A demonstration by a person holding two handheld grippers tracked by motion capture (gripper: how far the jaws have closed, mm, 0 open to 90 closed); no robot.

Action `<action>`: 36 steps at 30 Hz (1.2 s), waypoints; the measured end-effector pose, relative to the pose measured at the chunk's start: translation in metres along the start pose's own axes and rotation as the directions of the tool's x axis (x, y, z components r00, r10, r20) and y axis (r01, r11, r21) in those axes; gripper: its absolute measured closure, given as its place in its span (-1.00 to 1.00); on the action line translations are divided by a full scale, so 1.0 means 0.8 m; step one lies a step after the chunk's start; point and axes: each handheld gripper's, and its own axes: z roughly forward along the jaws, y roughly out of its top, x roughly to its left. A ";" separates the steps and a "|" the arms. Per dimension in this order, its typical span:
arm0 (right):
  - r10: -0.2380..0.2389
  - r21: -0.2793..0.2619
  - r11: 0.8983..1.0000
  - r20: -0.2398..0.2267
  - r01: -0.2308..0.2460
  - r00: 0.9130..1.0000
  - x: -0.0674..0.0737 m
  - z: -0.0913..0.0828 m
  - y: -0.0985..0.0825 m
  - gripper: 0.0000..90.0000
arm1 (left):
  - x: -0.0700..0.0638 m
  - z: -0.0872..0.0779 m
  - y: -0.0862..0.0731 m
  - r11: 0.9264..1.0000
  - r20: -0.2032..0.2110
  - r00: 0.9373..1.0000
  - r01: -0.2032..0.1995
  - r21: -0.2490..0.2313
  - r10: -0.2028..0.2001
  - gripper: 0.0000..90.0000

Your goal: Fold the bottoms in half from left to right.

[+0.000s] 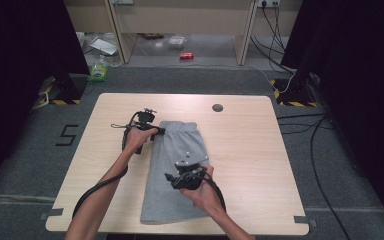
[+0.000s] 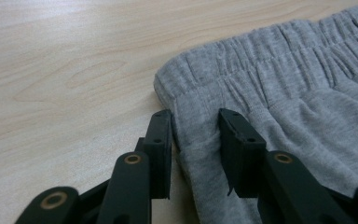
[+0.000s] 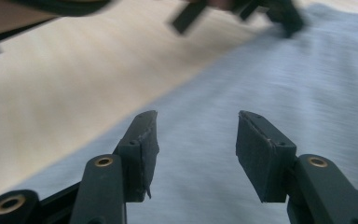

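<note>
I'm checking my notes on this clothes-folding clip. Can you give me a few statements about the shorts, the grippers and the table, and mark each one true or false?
1. The grey shorts lie on the wooden table. True.
2. The left gripper is at the waistband end of the shorts. True; its jaws stand on either side of a fold of cloth at the corner, with gaps showing.
3. The right gripper is clamped on a sock. False; its jaws stand apart over the grey cloth with nothing between them.
4. The shorts are bright red. False; they are grey.
5. A small dark round spot sits near the table's far edge. True.
</note>
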 end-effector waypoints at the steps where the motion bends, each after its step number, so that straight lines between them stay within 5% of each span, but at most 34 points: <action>1: 0.005 0.009 1.000 0.017 -0.005 1.000 -0.010 0.000 0.000 0.06 | 0.000 0.000 -0.001 1.000 0.002 1.000 0.002 -0.002 -0.002 0.44; 11: 0.100 0.026 0.994 0.123 -0.104 0.987 -0.089 0.000 0.001 0.04 | 0.002 0.000 -0.002 1.000 0.013 1.000 0.019 0.001 -0.019 0.44; 23: 0.178 0.004 0.983 0.212 -0.183 0.961 -0.154 0.004 0.011 -0.01 | 0.000 0.001 -0.001 1.000 0.003 1.000 0.014 0.007 -0.014 0.45; 36: 0.213 -0.017 0.977 0.222 -0.215 0.951 -0.182 0.001 0.013 -0.07 | -0.001 0.001 -0.001 1.000 -0.003 1.000 0.012 0.010 -0.012 0.45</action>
